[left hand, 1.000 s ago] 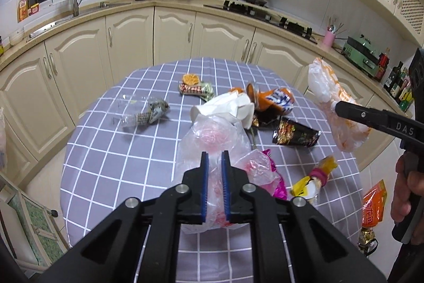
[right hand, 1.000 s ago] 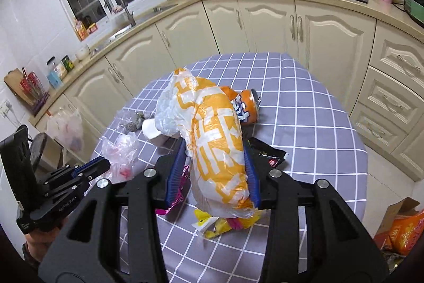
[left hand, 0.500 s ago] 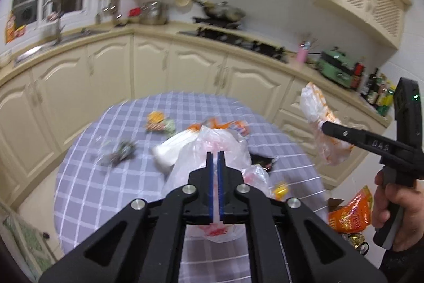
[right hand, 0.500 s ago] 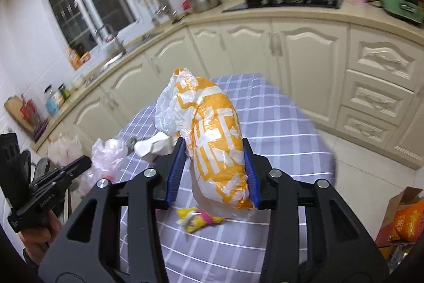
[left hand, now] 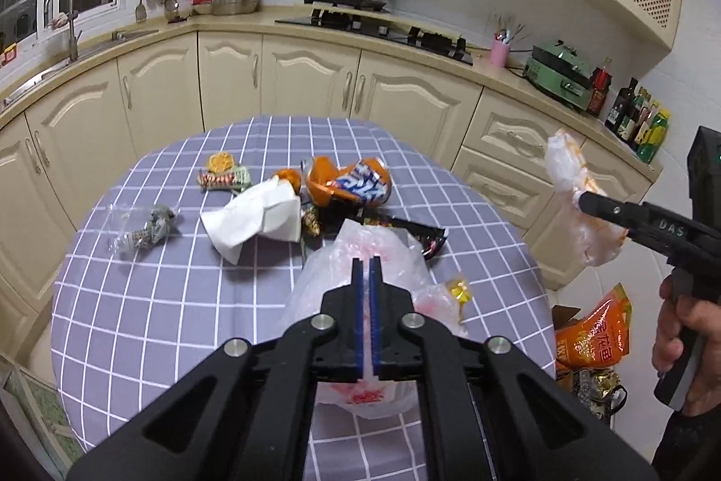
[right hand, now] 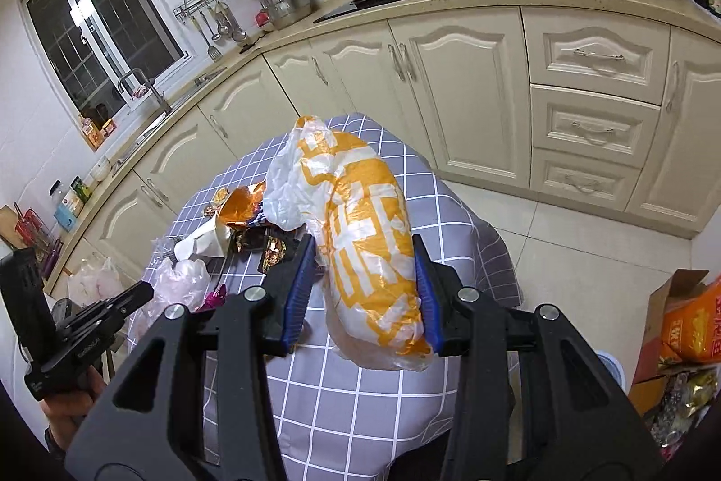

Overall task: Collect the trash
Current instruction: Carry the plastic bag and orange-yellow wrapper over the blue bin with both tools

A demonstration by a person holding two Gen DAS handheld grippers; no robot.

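My left gripper (left hand: 366,259) is shut on a thin clear plastic bag with pink print (left hand: 374,237), which it holds just above the near part of the purple checked table (left hand: 157,300). My right gripper (right hand: 362,251) is shut on a stuffed orange-and-white plastic bag (right hand: 360,228) and holds it in the air by the table's right edge. On the table lie a crushed orange packet (left hand: 347,183), a white tissue (left hand: 257,215), a clear wrapper (left hand: 144,228), small snack wrappers (left hand: 223,176), a dark wrapper (left hand: 423,240) and a yellow sweet wrapper (left hand: 457,289).
On the floor to the table's right stands a cardboard box (right hand: 676,300) with orange packets (left hand: 590,336). Cream kitchen cabinets (left hand: 279,84) and a countertop curve around behind the table. A hand (left hand: 680,327) grips the right gripper's handle.
My left gripper's jaws closed fully on the pink-printed bag, and it moved right with the bag. My right gripper carried the orange-and-white bag from above the table towards its right edge.
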